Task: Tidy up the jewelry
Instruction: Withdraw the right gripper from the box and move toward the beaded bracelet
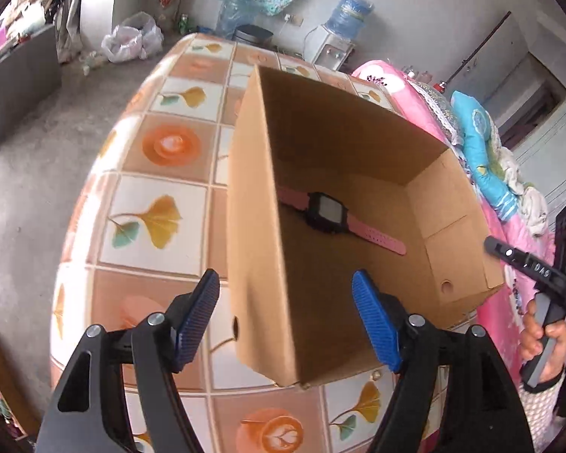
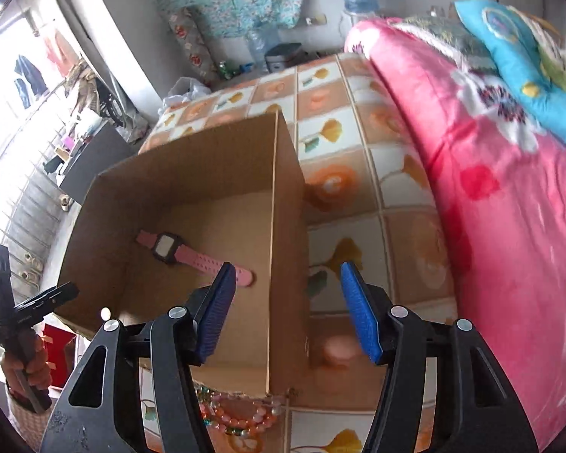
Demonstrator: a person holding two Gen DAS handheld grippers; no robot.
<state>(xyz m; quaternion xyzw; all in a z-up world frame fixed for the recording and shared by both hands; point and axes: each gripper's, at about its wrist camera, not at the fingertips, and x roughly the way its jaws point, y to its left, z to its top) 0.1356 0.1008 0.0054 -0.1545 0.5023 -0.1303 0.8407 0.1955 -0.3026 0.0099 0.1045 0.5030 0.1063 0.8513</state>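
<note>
Where the patterned tablecloth (image 1: 151, 222) spreads its glossy squares of orange rosettes and yellow ginkgo leaves, we see a plain brown cardboard box (image 1: 253, 226) standing open-topped, its walls flat, matte and sharply creased at the corners, with a small round hole punched low in two of its sides. Inside it, lying flat on the floor of the box, is a watch (image 1: 326, 213): a square black case with a pale grey face, on a soft pink strap pierced with rows of little holes. Nothing else shows in the box from either view.

Just outside the box's near wall, on the cloth, we find a heap of bead strings (image 2: 237, 415), round pink, orange and pearly beads with a few green ones, touching the base of the cardboard.

Our left gripper (image 1: 285, 317) hangs above the box's near corner with its ribbed blue pads (image 1: 375, 324) spread wide and nothing between them. Our right gripper (image 2: 286, 309) is likewise wide apart and empty, its blue pads straddling the box's right wall from above. Beside the table lies a pink flowered quilt (image 2: 490, 188), thick and puffy, with a blue pillow (image 2: 517, 37) on top.
</note>
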